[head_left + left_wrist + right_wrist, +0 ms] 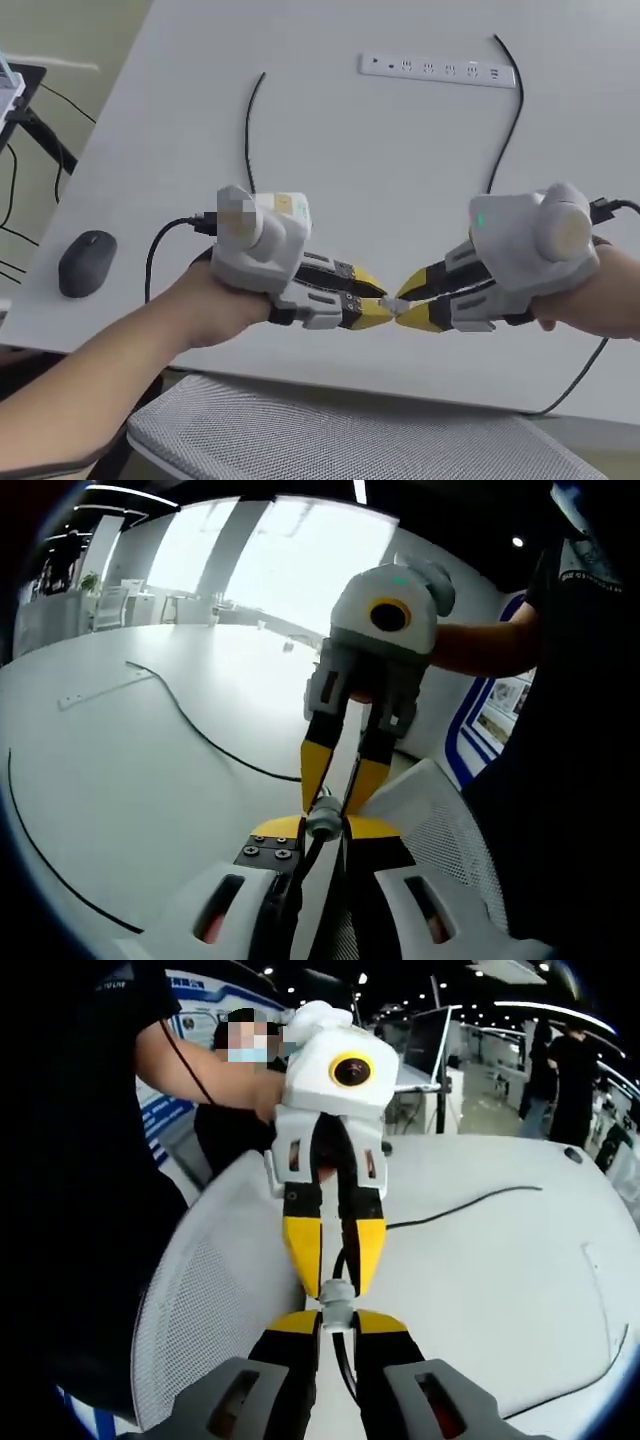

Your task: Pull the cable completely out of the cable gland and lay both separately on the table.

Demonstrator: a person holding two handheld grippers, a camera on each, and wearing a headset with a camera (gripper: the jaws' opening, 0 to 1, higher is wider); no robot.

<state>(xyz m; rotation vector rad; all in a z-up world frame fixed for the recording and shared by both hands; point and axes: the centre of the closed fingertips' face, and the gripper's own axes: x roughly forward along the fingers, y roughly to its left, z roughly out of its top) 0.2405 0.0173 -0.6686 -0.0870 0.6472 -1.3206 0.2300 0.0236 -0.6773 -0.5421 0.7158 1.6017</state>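
Cable gland (322, 820) hangs over the counter's (350, 150) near edge, clenched in my left tongs (380, 312); my right tongs (412, 305), tip to tip with them, grasp the cable (346, 1360). I judge nothing finished: cable not yet out, neither piece laid down.

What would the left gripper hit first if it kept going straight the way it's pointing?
The left gripper would meet the small grey cable gland right at its tips, then almost at once the right gripper, which faces it tip to tip. The gap looks very small.
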